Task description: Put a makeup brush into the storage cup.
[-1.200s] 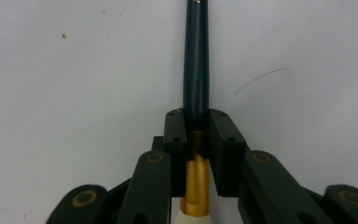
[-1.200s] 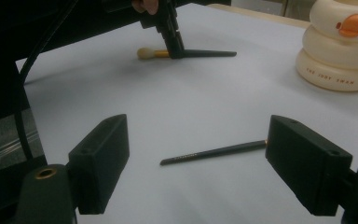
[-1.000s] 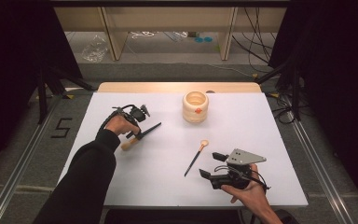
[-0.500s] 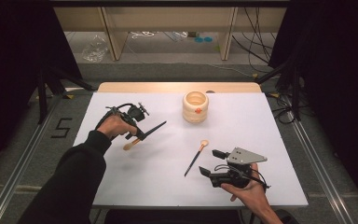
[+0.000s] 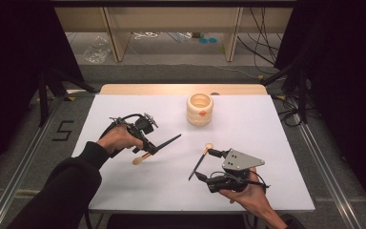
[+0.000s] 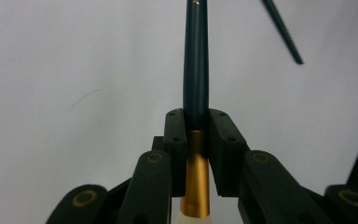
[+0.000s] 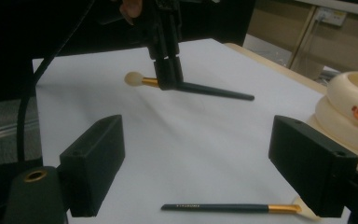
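high view — overhead, facing forward-down | left tool view — close, along jaws | right tool view — low; all share white rectangular tabletop (image 5: pixel 267 124)

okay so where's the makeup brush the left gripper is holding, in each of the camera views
High view: the held brush is left of centre, its dark handle pointing toward the holder.
Left gripper view: centre, running up from between the jaws, gold band lowest.
Right gripper view: upper middle, clamped by the left gripper, pale tip to the left.
Shared landmark: the second brush lying on the white table, at upper right in the left gripper view.

Glossy dark brush handle (image 6: pixel 196 60), shiny gold metal ferrule (image 6: pixel 196 172), matt white tabletop (image 5: pixel 267 124)
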Tool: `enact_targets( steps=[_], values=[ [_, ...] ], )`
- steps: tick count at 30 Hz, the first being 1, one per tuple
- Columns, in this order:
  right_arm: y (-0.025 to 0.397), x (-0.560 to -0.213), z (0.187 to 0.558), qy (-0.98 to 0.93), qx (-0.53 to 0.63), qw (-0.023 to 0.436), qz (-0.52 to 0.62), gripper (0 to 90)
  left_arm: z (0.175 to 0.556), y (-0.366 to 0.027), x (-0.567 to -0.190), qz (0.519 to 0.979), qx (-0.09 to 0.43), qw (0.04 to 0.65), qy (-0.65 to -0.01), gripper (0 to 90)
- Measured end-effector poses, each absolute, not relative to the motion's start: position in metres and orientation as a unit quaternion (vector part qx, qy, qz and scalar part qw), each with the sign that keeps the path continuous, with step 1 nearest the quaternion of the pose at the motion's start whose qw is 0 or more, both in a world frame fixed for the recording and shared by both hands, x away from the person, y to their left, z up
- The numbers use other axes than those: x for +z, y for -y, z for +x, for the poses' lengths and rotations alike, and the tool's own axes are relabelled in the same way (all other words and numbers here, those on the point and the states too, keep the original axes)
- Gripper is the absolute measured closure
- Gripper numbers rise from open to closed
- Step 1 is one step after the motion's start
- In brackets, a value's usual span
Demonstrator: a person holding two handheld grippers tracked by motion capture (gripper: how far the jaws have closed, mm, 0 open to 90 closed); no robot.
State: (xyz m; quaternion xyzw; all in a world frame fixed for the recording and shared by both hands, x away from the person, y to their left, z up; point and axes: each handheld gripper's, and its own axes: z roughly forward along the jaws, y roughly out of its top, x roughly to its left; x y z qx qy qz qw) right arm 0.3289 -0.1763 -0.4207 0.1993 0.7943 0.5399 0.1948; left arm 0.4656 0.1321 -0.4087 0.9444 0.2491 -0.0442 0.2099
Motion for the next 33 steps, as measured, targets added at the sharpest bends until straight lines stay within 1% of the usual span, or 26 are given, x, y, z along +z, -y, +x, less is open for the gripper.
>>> enact_targets(
  steps=[4,9,12,17,20,22,24,25,27,30,31,32,33],
  values=[
    [0.167,-0.418,0.329,-0.809,0.530,0.192,0.168,19.4,0.455,-0.123,-0.411,0.946,-0.053,0.213,-0.240,78.2],
    [0.156,-0.418,0.328,-0.830,0.497,0.217,0.127,19.8,0.446,-0.114,-0.409,0.952,-0.066,0.204,-0.219,78.2],
    [0.149,-0.421,0.329,-0.843,0.479,0.221,0.106,20.3,0.443,-0.110,-0.408,0.952,-0.072,0.205,-0.217,78.2],
    [0.139,-0.423,0.330,-0.854,0.458,0.233,0.083,21.2,0.437,-0.103,-0.407,0.959,-0.073,0.194,-0.194,78.2],
    [0.133,-0.424,0.332,-0.863,0.440,0.242,0.060,21.7,0.431,-0.096,-0.407,0.955,-0.082,0.208,-0.196,78.2],
    [0.131,-0.424,0.332,-0.867,0.429,0.247,0.048,22.3,0.430,-0.094,-0.405,0.960,-0.083,0.198,-0.178,78.1],
    [0.129,-0.425,0.332,-0.872,0.421,0.248,0.038,25.5,0.426,-0.090,-0.405,0.957,-0.083,0.208,-0.186,78.1],
    [0.128,-0.426,0.332,-0.873,0.416,0.251,0.034,26.8,0.425,-0.089,-0.403,0.960,-0.089,0.203,-0.172,78.1],
    [0.126,-0.426,0.331,-0.878,0.404,0.255,0.022,27.6,0.421,-0.086,-0.403,0.955,-0.092,0.213,-0.182,78.1],
    [0.125,-0.427,0.330,-0.881,0.395,0.261,0.013,29.5,0.419,-0.082,-0.402,0.960,-0.097,0.205,-0.165,78.2],
    [0.124,-0.426,0.330,-0.880,0.394,0.266,0.010,30.8,0.416,-0.080,-0.402,0.955,-0.103,0.213,-0.177,78.1],
    [0.124,-0.426,0.330,-0.883,0.390,0.260,0.005,32.0,0.416,-0.080,-0.403,0.956,-0.103,0.214,-0.175,78.2],
    [0.123,-0.426,0.330,-0.881,0.390,0.266,0.002,32.9,0.414,-0.078,-0.404,0.952,-0.110,0.220,-0.181,78.2]
  ],
)
